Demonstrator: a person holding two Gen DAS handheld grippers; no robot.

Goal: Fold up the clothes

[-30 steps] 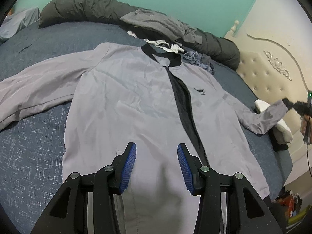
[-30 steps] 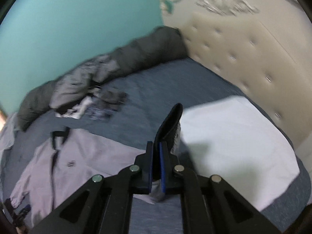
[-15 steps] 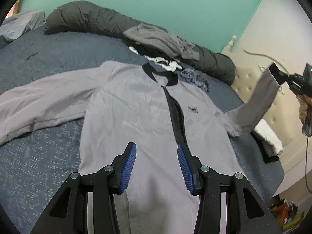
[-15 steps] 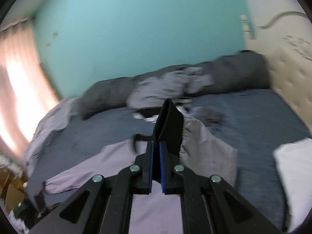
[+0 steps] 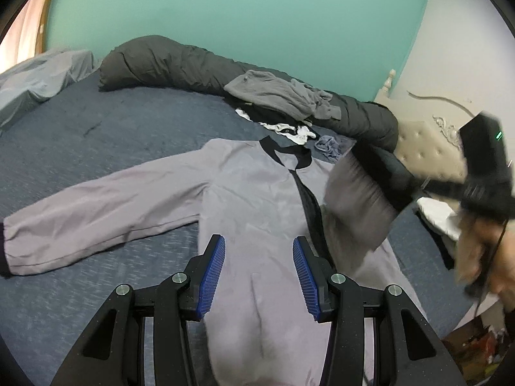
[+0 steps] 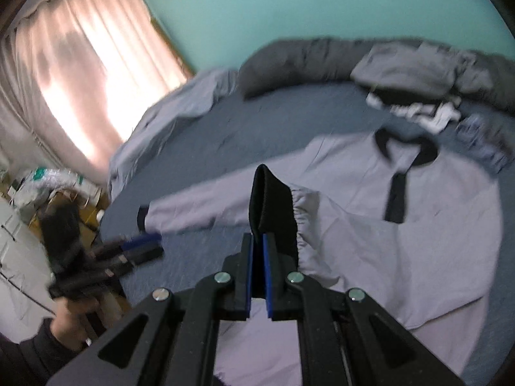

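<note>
gripping jacket cuff [image 6: 273, 206], right tool [image 6: 257, 276]

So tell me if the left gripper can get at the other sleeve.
Probably yes: the left gripper is open and empty, and the flat sleeve lies uncovered on the bed, nothing between them.

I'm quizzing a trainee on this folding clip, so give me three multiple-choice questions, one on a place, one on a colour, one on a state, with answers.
1. Where does the grey jacket lie?
A. on the blue bed
B. on the floor
C. on a chair

2. What colour is the cuff in the right gripper?
A. white
B. black
C. red

3. How is the left gripper?
A. shut on a sleeve
B. shut on the collar
C. open, holding nothing

Answers: 1 A, the jacket is spread over the bed. 2 B, black ribbed fabric sits between the pads. 3 C, its fingers stand apart above the jacket.
</note>
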